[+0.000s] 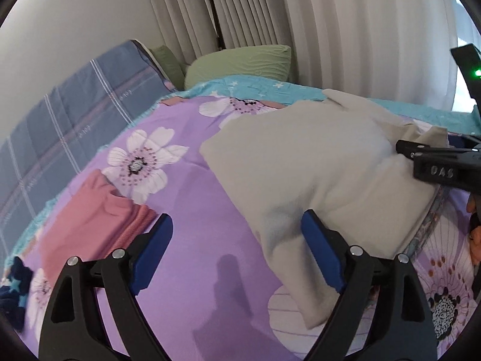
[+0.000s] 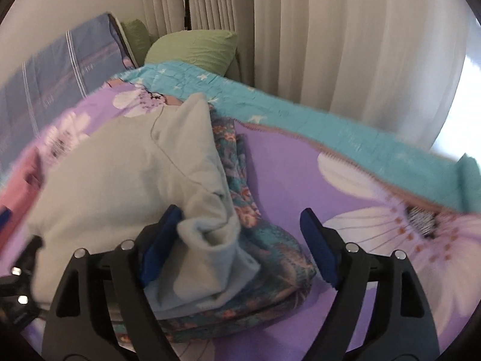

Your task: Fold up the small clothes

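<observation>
grey garment (image 1: 300, 162): lies on my bed (image 1: 192, 198), over a teal floral cloth (image 2: 270, 240). my left gripper (image 1: 237, 240): fingers spread, garment's near edge against the right one. my right gripper (image 2: 240, 225): fingers spread, a bunched garment corner between, ungripped. pink garment (image 1: 90, 216): left of the grey.

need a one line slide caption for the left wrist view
Open left hand-held gripper beside a pale grey garment on a purple floral bedspread, folded pink clothes nearby.
</observation>
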Action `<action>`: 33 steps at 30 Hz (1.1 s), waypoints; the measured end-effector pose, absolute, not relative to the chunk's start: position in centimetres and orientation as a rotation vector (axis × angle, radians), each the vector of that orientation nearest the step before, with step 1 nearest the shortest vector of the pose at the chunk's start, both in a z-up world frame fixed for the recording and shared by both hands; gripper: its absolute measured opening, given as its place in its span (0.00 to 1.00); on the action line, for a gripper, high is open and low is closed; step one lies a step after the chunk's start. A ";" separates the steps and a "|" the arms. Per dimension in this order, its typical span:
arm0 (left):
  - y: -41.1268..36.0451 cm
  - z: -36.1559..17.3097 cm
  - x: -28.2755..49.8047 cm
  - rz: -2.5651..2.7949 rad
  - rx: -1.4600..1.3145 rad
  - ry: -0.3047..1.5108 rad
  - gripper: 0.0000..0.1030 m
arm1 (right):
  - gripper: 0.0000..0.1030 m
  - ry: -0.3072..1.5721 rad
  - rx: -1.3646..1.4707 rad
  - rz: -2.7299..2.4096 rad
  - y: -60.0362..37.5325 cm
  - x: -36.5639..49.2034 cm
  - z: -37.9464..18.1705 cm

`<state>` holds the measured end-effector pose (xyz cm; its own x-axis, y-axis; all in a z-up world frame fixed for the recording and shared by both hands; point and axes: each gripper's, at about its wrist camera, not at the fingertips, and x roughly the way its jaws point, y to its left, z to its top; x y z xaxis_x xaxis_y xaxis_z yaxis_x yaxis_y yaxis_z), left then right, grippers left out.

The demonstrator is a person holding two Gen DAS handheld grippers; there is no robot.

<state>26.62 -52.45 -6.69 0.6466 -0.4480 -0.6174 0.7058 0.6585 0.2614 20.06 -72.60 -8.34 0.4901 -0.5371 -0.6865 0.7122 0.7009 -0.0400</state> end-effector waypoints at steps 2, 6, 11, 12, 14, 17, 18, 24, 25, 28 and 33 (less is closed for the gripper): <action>-52.2 -6.6 26.3 -0.635 0.530 0.530 0.96 | 0.83 0.759 0.226 -0.808 -72.4 20.5 -8.6; -50.0 -5.3 25.0 -0.599 0.489 0.563 0.96 | 0.84 0.758 0.135 -0.876 -71.1 20.5 -8.1; -43.4 -3.0 19.6 -0.755 0.373 0.608 0.96 | 0.85 0.681 0.151 -0.867 -67.6 15.7 -3.9; -42.5 -2.8 18.5 -0.774 0.367 0.592 0.96 | 0.85 0.611 0.203 -0.809 -66.0 12.9 -2.2; -39.7 -1.6 15.8 -0.823 0.317 0.553 0.97 | 0.85 0.538 0.201 -0.779 -63.5 9.6 -0.2; -37.2 -0.2 13.0 -0.851 0.221 0.493 0.99 | 0.90 0.439 0.160 -0.747 -59.2 3.9 2.1; -36.4 0.4 11.9 -0.849 0.179 0.461 0.99 | 0.91 0.389 0.175 -0.746 -58.0 1.6 2.4; -33.6 2.6 6.6 -0.880 0.088 0.377 0.99 | 0.91 0.367 0.346 -0.748 -54.6 -5.8 2.1; -33.1 2.9 5.7 -0.882 0.099 0.364 0.99 | 0.91 0.388 0.332 -0.739 -53.7 -6.5 2.2; -32.2 3.1 4.1 -0.857 0.160 0.364 0.99 | 0.91 0.399 0.245 -0.728 -50.8 -7.8 3.2; -30.4 3.5 2.6 -0.827 0.173 0.356 0.99 | 0.91 0.371 0.213 -0.703 -47.6 -9.6 4.6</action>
<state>2.55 -30.39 3.52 0.6226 -0.6870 -0.3748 0.7443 0.6677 0.0126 -9.58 -47.64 4.62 0.7019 -0.5886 -0.4010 0.6634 0.7453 0.0672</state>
